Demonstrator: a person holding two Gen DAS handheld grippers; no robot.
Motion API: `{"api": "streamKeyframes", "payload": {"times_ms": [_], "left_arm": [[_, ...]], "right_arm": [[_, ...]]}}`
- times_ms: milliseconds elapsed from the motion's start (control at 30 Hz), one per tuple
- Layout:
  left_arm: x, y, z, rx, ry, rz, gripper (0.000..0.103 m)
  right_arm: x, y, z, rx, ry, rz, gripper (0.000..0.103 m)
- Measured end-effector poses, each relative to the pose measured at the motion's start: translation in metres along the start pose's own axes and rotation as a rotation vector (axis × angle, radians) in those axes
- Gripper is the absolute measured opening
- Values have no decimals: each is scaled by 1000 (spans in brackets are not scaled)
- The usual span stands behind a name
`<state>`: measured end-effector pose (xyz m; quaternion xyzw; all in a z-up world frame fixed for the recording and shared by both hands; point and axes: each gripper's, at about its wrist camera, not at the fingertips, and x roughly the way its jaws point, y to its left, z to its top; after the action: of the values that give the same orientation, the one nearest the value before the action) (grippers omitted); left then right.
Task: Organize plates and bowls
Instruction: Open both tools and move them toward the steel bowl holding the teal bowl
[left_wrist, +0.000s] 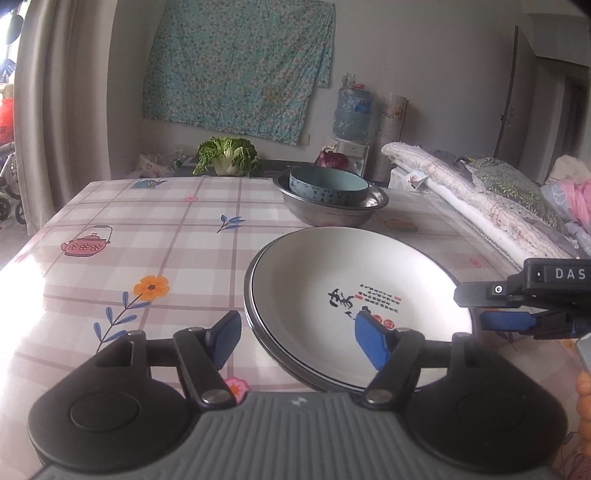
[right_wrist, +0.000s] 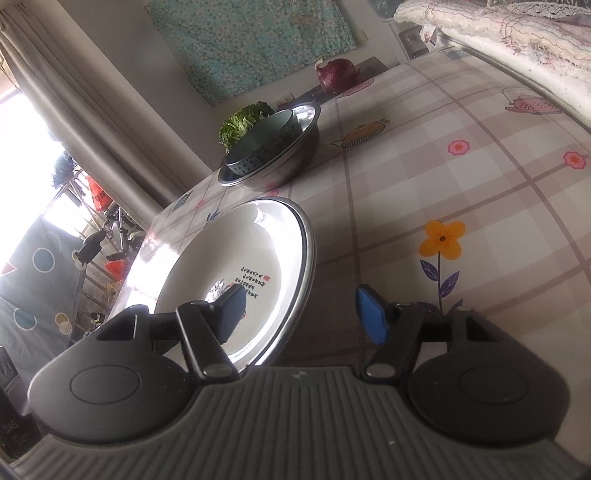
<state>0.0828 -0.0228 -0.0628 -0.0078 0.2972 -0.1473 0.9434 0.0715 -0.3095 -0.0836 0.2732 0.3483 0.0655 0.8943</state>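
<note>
A white plate (left_wrist: 332, 280) with black calligraphy lies on a second plate with a shiny rim, on the checked tablecloth. My left gripper (left_wrist: 299, 338) is open. The stack's near-left rim lies between its fingers, with neither pad touching it. My right gripper (right_wrist: 301, 314) is open too. It straddles the white plate's (right_wrist: 229, 251) right rim, and its pads stand apart from it. In the left wrist view the right gripper (left_wrist: 487, 308) reaches in from the right edge. Farther back, a teal bowl (left_wrist: 328, 186) sits inside a steel basin (left_wrist: 332, 216).
A leafy cabbage (left_wrist: 227, 155) and a purple cabbage (left_wrist: 332, 160) lie past the table's far edge. Folded bedding (left_wrist: 480, 199) runs along the table's right side. A water dispenser (left_wrist: 351, 114) stands by the back wall. A curtain (left_wrist: 62, 110) hangs at the left.
</note>
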Motion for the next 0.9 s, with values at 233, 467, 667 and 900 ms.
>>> {"api": "streamKeyframes", "payload": {"times_ms": [233, 467, 667, 900], "left_arm": [[-11, 2, 11, -2, 30, -8, 81], [-15, 8, 23, -27, 67, -12, 84], [-16, 9, 30, -19, 76, 1, 87], [-12, 12, 31, -26, 96, 12, 88]], "right_arm": [[-10, 9, 4, -35, -26, -27, 81], [-20, 23, 11, -97, -62, -75, 91], [-26, 36, 14, -167, -90, -140, 102], [-30, 54, 15, -266, -120, -260, 102]]}}
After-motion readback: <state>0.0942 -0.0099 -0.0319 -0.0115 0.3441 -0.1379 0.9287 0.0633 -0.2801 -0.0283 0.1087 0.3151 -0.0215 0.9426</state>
